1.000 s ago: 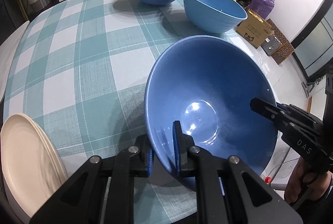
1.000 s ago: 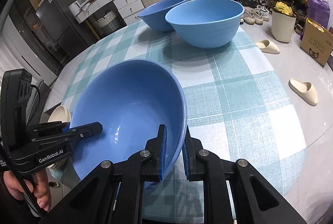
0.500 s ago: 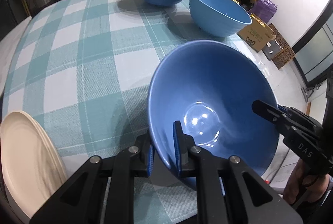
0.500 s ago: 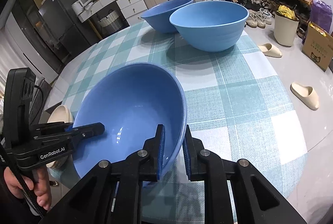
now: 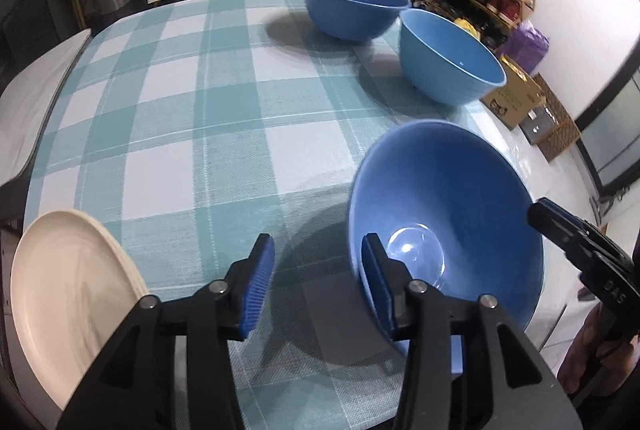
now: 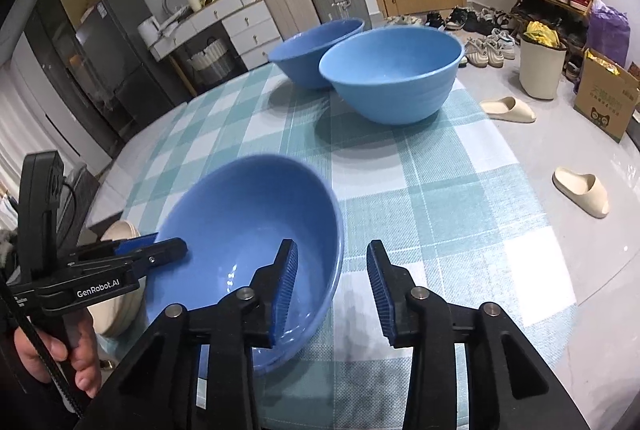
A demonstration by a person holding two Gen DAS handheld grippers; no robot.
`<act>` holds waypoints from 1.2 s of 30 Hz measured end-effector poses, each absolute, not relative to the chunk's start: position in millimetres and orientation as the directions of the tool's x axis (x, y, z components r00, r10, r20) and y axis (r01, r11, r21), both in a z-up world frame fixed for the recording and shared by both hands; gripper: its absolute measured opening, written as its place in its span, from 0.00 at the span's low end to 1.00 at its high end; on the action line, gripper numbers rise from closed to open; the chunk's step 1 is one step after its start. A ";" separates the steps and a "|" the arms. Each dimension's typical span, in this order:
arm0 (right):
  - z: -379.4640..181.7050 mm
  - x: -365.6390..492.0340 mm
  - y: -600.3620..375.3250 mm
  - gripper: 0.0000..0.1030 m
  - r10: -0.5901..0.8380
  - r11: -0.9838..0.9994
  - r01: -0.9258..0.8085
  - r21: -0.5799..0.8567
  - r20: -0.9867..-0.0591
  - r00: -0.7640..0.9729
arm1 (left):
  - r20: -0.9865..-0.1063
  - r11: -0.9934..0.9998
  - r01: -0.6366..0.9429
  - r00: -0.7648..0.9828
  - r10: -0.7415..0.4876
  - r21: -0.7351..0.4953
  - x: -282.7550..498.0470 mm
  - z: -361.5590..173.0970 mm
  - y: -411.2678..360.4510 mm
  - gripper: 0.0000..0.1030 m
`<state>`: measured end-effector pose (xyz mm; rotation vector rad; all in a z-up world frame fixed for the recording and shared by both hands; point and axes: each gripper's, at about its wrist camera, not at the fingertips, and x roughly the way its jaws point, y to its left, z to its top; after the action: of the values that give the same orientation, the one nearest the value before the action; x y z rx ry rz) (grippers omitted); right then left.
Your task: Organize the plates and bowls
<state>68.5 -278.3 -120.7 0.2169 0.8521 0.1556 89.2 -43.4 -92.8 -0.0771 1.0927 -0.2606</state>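
Open tablecloth [image 5: 224, 118] left of three bowls [image 5: 448, 230].

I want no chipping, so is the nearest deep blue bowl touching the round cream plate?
Apart. The left wrist view shows a strip of checked tablecloth between the nearest deep blue bowl and the round cream plate.

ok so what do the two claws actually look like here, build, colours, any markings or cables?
Both are matte black plastic with angular linkage arms and silver pivot pins; the fingers carry ribbed blue pads. The left claw has white "GenRobot.AI" lettering on its side, a tall black block at the rear and a black cable, seen from the right wrist view. The right claw shows "DAS" lettering on its side in the left wrist view. No sleeves visible.
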 end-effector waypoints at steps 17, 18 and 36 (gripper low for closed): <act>-8.5 23.0 -258.8 0.66 0.267 0.963 -0.211 0.166 -0.530 0.805 | -0.743 0.965 0.182 0.616 -0.261 -0.189 54.7 -10.0 -25.2 0.56; 3.8 17.8 -255.7 0.66 0.262 0.965 -0.218 0.145 -0.513 0.818 | -0.731 0.965 0.194 0.630 -0.262 -0.179 51.4 -1.6 -26.1 0.60; 163.8 -9.5 -233.7 0.90 0.353 0.931 -0.366 0.018 -0.308 0.884 | -0.507 0.957 0.260 0.812 -0.289 -0.131 44.0 103.9 -40.9 1.00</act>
<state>-9.5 -233.7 163.8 -0.0413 0.3126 0.3741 44.0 -40.9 103.9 -0.0559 0.5506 -0.2934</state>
